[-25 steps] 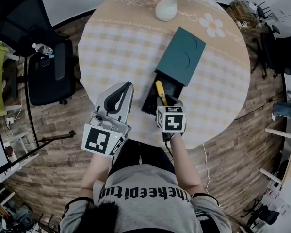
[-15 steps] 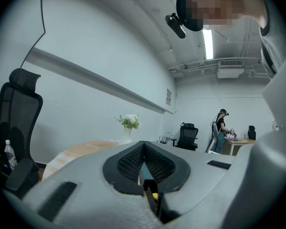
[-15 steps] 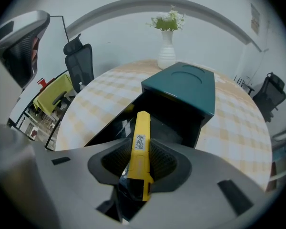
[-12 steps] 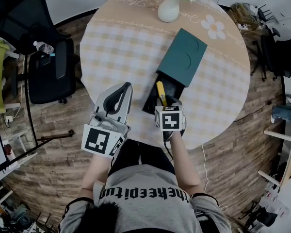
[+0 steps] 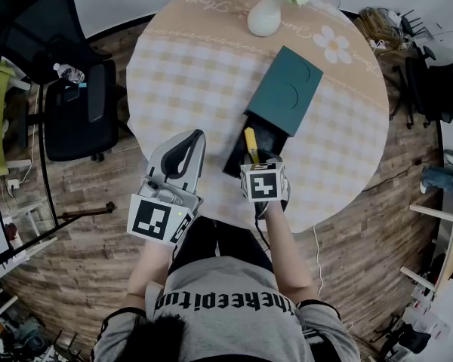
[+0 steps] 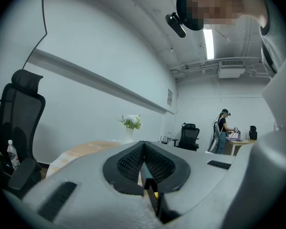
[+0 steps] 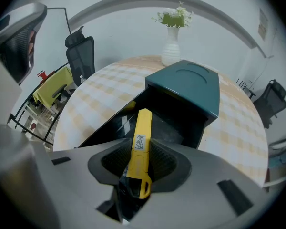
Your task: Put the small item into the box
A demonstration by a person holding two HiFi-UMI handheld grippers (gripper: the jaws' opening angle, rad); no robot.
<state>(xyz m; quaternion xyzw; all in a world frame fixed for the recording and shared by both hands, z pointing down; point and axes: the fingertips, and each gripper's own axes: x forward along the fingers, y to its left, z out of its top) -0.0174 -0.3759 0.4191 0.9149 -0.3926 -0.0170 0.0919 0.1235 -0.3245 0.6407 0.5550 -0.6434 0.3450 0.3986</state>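
Observation:
A dark teal box (image 5: 285, 89) lies on the round checked table (image 5: 181, 74) with its black drawer (image 5: 234, 161) pulled out toward me. My right gripper (image 5: 253, 155) is shut on a slim yellow item (image 5: 250, 140), which points out over the open drawer. In the right gripper view the yellow item (image 7: 142, 132) sticks out between the pads above the drawer (image 7: 174, 116), with the teal box (image 7: 190, 87) behind it. My left gripper (image 5: 198, 134) hovers at the table's near edge to the left of the drawer, jaws together and holding nothing, as the left gripper (image 6: 144, 159) view also shows.
A white vase with flowers (image 5: 265, 15) stands at the far side of the table. A black office chair (image 5: 75, 96) sits left of the table on the wooden floor. Cables and more chairs lie at the right. A person (image 6: 222, 132) stands far off across the room.
The right gripper with the yellow item has edged slightly forward and left over the drawer. The left gripper has stayed where it was.

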